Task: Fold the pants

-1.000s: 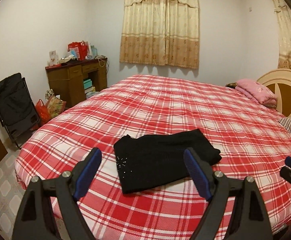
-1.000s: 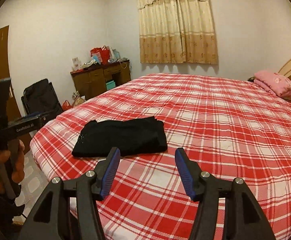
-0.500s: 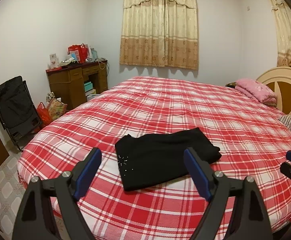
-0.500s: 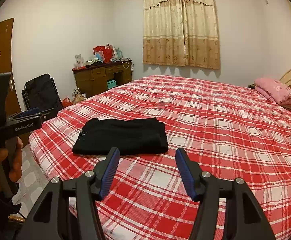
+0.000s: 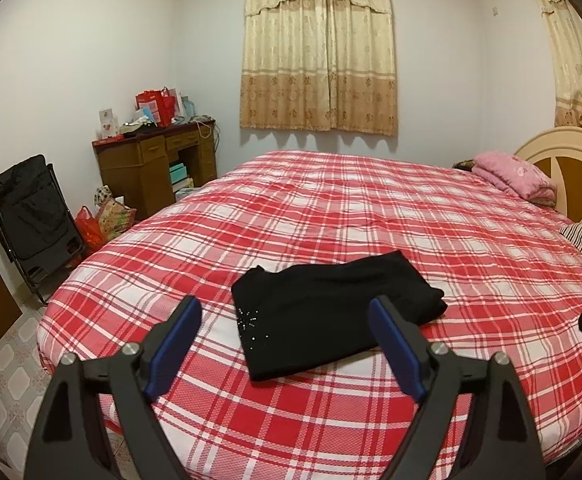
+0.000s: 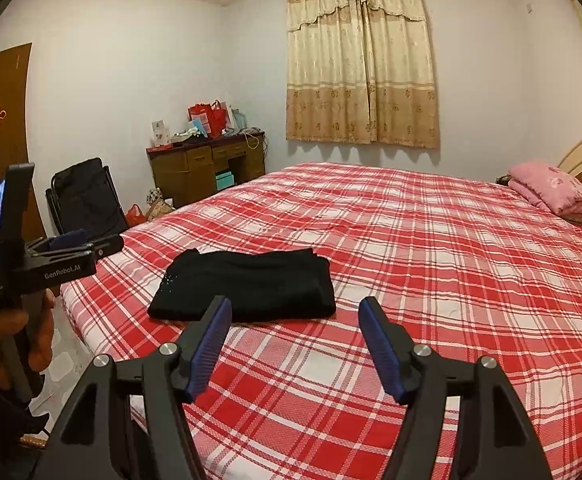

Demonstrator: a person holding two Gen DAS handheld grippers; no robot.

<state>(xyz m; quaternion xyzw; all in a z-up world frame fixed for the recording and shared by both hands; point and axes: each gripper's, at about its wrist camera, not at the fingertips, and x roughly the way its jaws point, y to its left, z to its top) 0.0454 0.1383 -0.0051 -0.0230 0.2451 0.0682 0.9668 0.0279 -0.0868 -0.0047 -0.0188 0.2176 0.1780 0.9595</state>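
Black pants (image 5: 331,312) lie folded into a flat rectangle on the red plaid bedspread (image 5: 371,216), near the bed's near-left edge; small sparkly studs show at their near-left corner. I hold my left gripper (image 5: 287,344) above the bed edge, jaws spread wide, nothing between them, pants just beyond. My right gripper (image 6: 295,340) hangs to the pants' right, equally wide, holding nothing. Far right: folded pink blanket (image 5: 515,176) by the headboard (image 5: 563,148). Far left: wooden desk (image 5: 151,168), black folding chair (image 5: 31,216).

Both claws have drawn back from the pants (image 5: 331,312).
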